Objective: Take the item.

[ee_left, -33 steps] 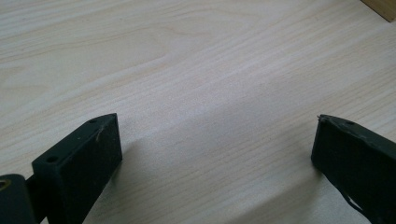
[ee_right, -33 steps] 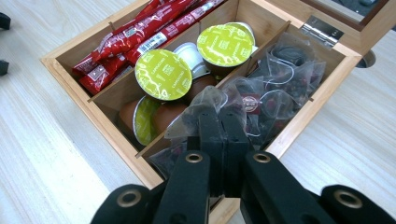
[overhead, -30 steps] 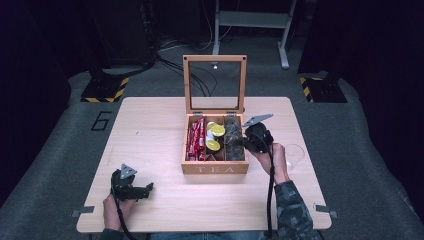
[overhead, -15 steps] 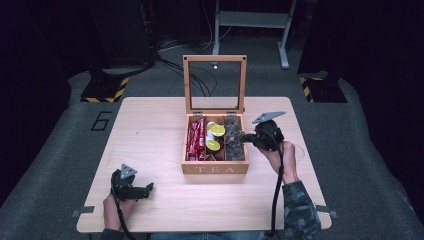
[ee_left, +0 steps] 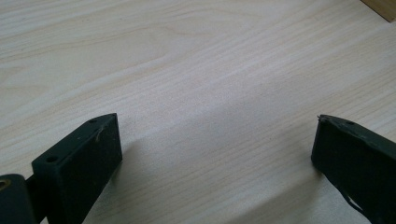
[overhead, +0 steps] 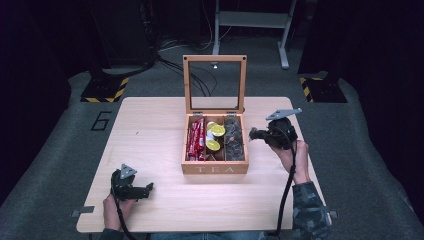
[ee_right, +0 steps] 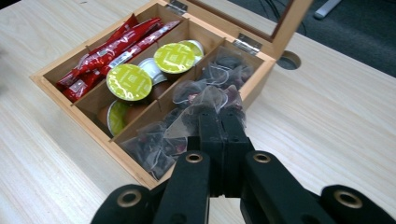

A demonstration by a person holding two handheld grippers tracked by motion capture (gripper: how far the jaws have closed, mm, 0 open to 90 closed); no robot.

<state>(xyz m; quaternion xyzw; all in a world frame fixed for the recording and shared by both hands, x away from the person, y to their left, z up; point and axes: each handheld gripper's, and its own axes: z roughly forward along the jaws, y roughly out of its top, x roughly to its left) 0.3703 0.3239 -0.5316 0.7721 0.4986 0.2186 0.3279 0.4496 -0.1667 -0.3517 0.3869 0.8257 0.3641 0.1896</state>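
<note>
Tea sachet (ee_right: pixel 211 100): clamped in the right tongs (ee_right: pixel 219 116) just above the tea box's (overhead: pixel 215 169) right compartment.
Feel: feather-light, soft mesh – crushable; pinch an upper corner.
Left tongs (ee_left: pixel 215 144): apart, empty, on the counter (overhead: pixel 150 125).

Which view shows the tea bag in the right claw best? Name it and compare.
The right gripper view: the tea bag sits pinched at the shut right claw tips, above the tea box. In the high view it is a tiny dark speck at best. The left gripper view faces bare table.
</note>
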